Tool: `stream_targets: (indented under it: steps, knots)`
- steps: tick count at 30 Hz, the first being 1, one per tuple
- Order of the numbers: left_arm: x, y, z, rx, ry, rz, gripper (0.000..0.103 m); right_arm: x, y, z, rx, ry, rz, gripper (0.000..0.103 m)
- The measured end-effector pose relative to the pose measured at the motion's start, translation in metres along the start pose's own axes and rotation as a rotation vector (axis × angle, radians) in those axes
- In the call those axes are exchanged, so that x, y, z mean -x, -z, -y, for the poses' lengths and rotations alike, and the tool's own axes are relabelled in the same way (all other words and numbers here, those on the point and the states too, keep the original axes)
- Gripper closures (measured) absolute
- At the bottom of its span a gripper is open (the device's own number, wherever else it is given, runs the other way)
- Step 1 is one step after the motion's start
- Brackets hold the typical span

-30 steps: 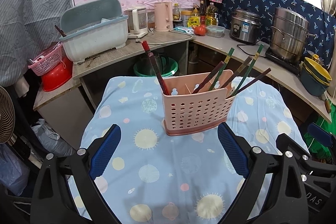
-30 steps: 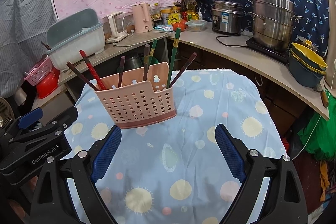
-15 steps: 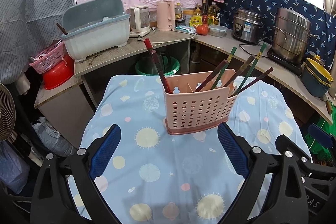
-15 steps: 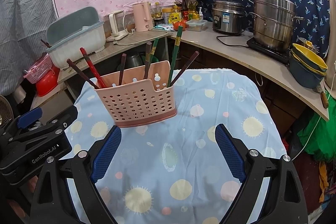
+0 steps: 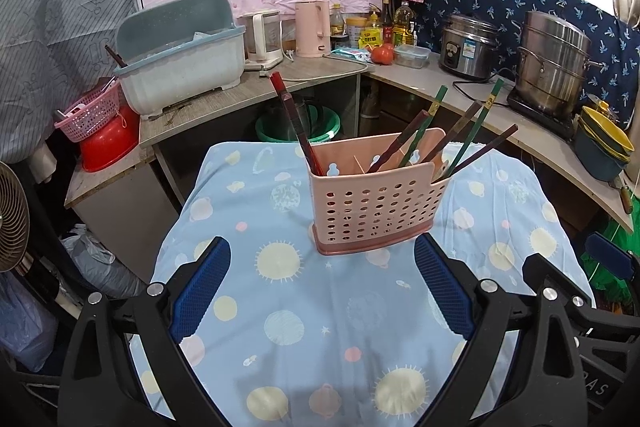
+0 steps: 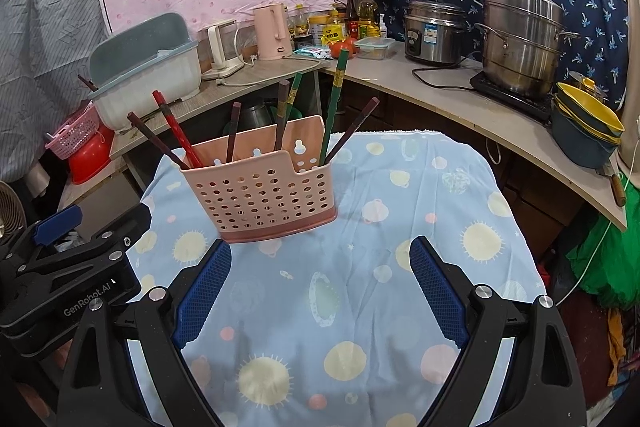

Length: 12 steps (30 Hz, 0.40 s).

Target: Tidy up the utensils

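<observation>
The pink holder [image 5: 374, 205] stands upright near the far edge of the table [image 5: 288, 311] and contains red, brown and green chopsticks [image 5: 462, 131] leaning outward. Its walls are perforated. The left gripper [image 5: 322, 291] and right gripper [image 6: 320, 291] are spread wide and empty. Nothing has moved since before.

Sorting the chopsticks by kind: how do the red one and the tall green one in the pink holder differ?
The red chopstick leans left from the left end of the pink holder; the tall green chopstick stands nearly upright at the right end and rises higher. Both stand inside the holder, untouched.
</observation>
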State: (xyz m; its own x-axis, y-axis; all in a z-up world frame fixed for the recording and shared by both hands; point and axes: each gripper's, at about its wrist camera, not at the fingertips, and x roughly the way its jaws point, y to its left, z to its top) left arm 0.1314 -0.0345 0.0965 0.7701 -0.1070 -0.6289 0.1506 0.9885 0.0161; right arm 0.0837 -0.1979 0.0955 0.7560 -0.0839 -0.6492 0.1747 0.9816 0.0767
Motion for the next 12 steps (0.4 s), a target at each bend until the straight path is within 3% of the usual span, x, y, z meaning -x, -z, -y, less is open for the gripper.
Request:
stream_targets:
  steps: [12]
  knots:
    - [-0.0046, 0.0019, -0.0022, 0.009, 0.001, -0.02, 0.014, -0.0006, 0.0004, 0.003, -0.004, 0.006, -0.003, 0.016]
